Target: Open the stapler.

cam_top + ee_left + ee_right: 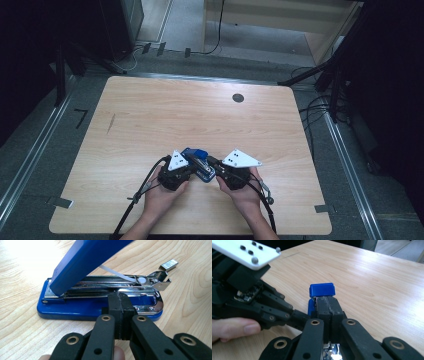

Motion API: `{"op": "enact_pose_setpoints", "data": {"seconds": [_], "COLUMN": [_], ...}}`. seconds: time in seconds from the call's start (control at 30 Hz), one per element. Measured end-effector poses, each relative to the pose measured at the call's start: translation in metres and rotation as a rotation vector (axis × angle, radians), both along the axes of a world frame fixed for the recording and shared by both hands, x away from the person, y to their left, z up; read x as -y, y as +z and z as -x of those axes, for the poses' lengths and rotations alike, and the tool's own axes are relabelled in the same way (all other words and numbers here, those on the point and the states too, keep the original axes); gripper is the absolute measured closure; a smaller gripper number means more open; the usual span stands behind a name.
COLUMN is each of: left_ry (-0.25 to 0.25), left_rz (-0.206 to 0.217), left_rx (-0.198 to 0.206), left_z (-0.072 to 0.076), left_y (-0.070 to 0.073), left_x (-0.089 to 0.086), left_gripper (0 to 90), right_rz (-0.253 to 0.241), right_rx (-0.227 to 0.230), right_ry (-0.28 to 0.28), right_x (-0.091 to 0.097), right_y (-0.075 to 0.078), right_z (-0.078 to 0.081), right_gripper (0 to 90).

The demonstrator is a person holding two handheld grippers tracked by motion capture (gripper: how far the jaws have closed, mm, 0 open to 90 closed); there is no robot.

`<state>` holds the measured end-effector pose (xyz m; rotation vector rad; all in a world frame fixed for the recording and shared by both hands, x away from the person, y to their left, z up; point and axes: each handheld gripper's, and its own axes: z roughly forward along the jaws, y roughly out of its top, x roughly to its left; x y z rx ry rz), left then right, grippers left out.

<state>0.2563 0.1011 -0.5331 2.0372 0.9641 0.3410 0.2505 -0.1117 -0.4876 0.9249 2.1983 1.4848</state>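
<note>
The wooden counter (150, 115) carried a blue stapler (198, 162) near its front edge, between the two hands. The stapler's blue lid (82, 262) stood swung up, baring the metal staple channel (110, 283) above the blue base (75, 308). The left gripper (119, 302) had its fingers pressed together, tips at the stapler's side. The right gripper (328, 305) likewise had fingers closed together, against the stapler's end.

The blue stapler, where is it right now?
In the high view the blue stapler sits on the table's near middle, between the left gripper and right gripper, its top lifted open.
</note>
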Motion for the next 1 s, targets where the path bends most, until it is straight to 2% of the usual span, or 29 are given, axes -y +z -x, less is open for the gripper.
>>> {"op": "enact_pose_setpoints", "data": {"seconds": [1.0], "left_ry": [-0.004], "left_rz": [-0.014], "left_rx": [0.011], "left_z": [0.001], "left_y": [0.000], "left_x": [0.001], "left_gripper": [90.0], "right_rz": [-0.022], "right_rx": [0.035], "right_ry": [0.034], "right_x": [-0.026], "right_y": [0.021], "right_z": [-0.021], "right_gripper": [90.0]}}
